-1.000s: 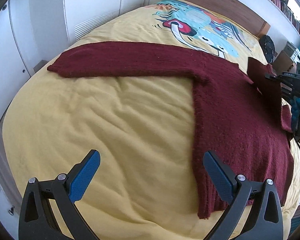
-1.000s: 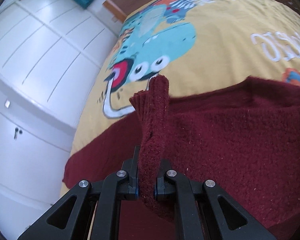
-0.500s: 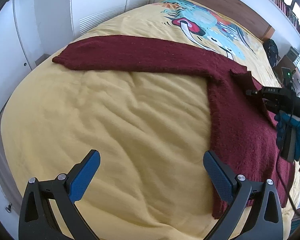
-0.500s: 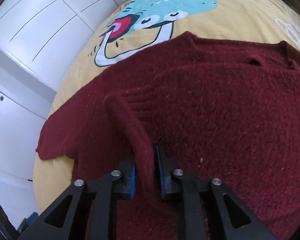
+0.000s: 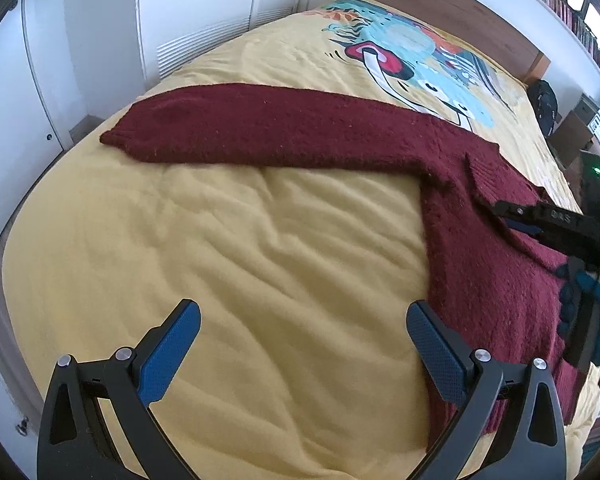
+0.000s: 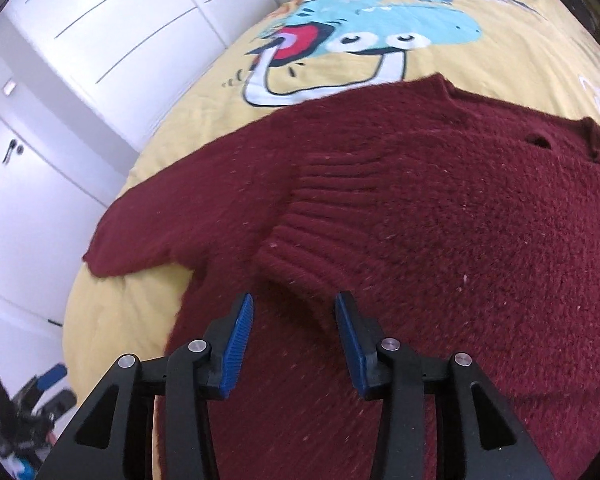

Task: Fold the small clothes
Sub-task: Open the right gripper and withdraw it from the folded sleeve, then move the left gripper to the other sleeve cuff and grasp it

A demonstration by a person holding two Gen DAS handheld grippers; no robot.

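Note:
A dark red knit sweater lies flat on the yellow bedspread. One sleeve stretches out to the left. The other sleeve is folded over the body, its ribbed cuff lying on top. My right gripper is open just behind that cuff, which lies free of the jaws; it also shows in the left wrist view. My left gripper is open and empty above bare bedspread, left of the sweater's body.
The bedspread has a cartoon print near the wooden headboard. White wardrobe doors stand along the left side. A dark bag and boxes sit beyond the bed's far right corner.
My right gripper laid the folded sleeve down on the sweater's body and opened, letting go of the cuff. My left gripper drifted left, away from the sweater's hem.

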